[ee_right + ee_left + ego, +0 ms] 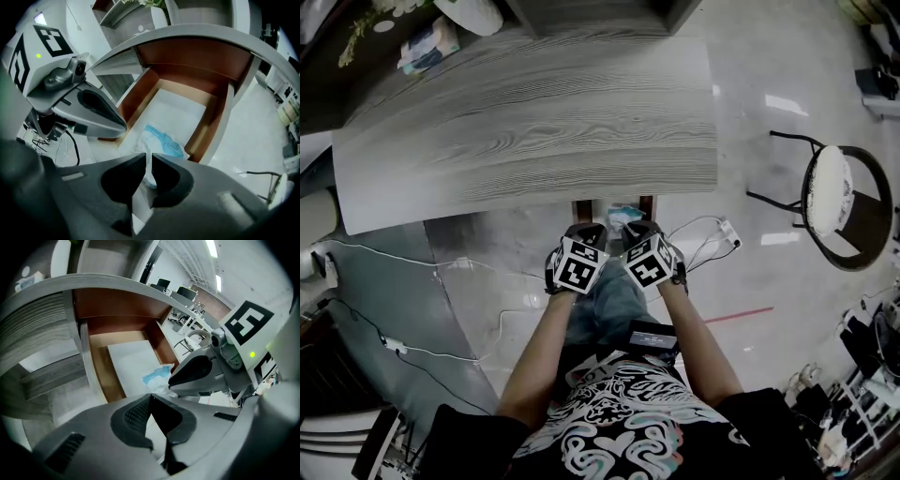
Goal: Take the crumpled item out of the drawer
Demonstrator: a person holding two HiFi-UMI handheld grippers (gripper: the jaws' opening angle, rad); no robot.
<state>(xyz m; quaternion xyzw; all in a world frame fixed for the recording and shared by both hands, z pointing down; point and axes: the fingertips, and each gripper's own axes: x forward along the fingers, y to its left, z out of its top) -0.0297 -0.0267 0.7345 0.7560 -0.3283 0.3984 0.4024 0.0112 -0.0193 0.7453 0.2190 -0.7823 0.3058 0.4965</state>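
Note:
Under the table's front edge the wooden drawer (580, 212) (101, 376) (136, 98) stands pulled out, lined with a white sheet. The crumpled item (623, 217) (157, 375) (161, 140), a white and light-blue wad, lies at the drawer's near end. My right gripper (639, 231) (149, 157) is over it, jaws closed to a thin slit with a fold of the wad between them. My left gripper (586, 232) (150, 397) hovers alongside at the drawer's near left edge, jaw tips touching, nothing in them. Each gripper's body shows in the other's view.
The grey wood-grain table top (534, 112) covers the drawer's far part. A round-seat chair (844, 202) stands to the right. White cables (712, 234) trail on the floor by the drawer, and others run at the left. A tissue pack (427, 47) lies beyond the table.

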